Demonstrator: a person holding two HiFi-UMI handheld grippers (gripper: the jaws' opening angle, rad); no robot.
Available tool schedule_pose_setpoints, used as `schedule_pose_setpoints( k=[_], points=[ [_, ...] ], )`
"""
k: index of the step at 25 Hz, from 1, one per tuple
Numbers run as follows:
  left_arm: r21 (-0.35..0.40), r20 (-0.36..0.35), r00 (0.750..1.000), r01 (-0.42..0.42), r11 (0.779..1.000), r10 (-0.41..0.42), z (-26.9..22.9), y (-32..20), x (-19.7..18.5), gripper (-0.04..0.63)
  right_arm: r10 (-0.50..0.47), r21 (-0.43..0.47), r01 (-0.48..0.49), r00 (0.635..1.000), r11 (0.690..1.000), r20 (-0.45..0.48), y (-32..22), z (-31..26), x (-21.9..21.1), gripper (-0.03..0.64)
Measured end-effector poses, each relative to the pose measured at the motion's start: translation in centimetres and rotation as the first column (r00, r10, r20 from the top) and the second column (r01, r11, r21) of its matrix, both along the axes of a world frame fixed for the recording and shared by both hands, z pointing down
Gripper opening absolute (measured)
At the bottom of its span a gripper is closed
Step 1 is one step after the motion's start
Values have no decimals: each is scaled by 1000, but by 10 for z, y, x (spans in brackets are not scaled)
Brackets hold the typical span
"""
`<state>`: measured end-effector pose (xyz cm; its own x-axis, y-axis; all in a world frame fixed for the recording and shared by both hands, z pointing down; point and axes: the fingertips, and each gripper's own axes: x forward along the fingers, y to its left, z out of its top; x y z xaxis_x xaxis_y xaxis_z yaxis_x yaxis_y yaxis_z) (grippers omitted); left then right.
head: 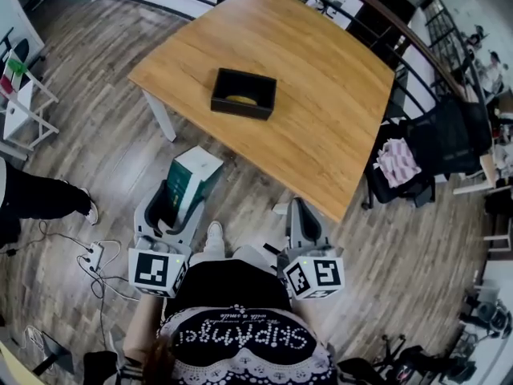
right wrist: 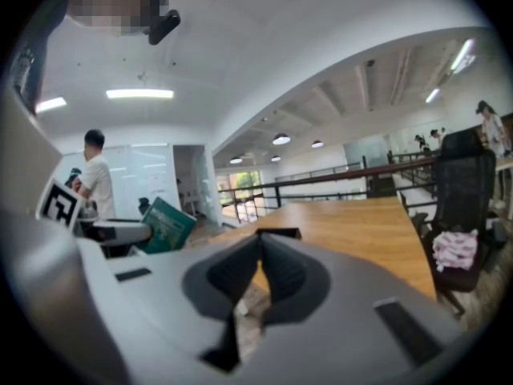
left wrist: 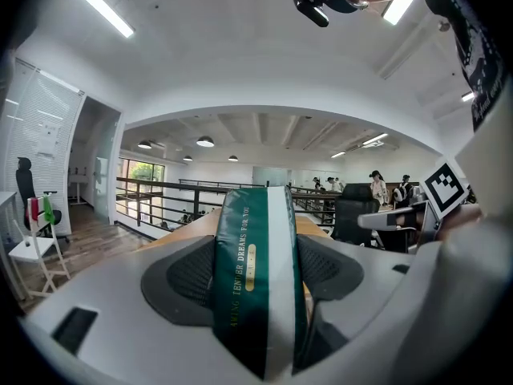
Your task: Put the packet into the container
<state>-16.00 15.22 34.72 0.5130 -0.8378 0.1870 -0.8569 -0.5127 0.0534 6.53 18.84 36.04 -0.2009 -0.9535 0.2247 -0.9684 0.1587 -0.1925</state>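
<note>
A green and white packet [head: 191, 180] sits clamped in my left gripper [head: 172, 203], held low over the wooden floor, short of the table. In the left gripper view the packet [left wrist: 256, 275] fills the gap between the two dark pads [left wrist: 186, 277]. The black container [head: 243, 93] rests on the wooden table [head: 337, 111], with something yellowish inside it. My right gripper [head: 302, 224] is shut with nothing in it, near the table's front corner. In the right gripper view its jaws [right wrist: 258, 267] meet, and the container [right wrist: 277, 233] shows just past them.
A black office chair [head: 437, 147] with a pink cloth [head: 398, 162] stands to the right of the table. White folding chair [head: 20, 103] at the far left. A power strip and cables [head: 92, 257] lie on the floor at my left. Railing [head: 401, 34] behind the table.
</note>
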Motion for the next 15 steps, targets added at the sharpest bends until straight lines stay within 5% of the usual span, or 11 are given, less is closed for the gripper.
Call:
schedule_pose_setpoints(
  k=[15],
  points=[
    [-50, 10, 1000, 30, 998, -30, 17, -38, -18, 342, -14, -56, 14, 1000, 998, 14, -39, 18, -13, 37]
  ],
)
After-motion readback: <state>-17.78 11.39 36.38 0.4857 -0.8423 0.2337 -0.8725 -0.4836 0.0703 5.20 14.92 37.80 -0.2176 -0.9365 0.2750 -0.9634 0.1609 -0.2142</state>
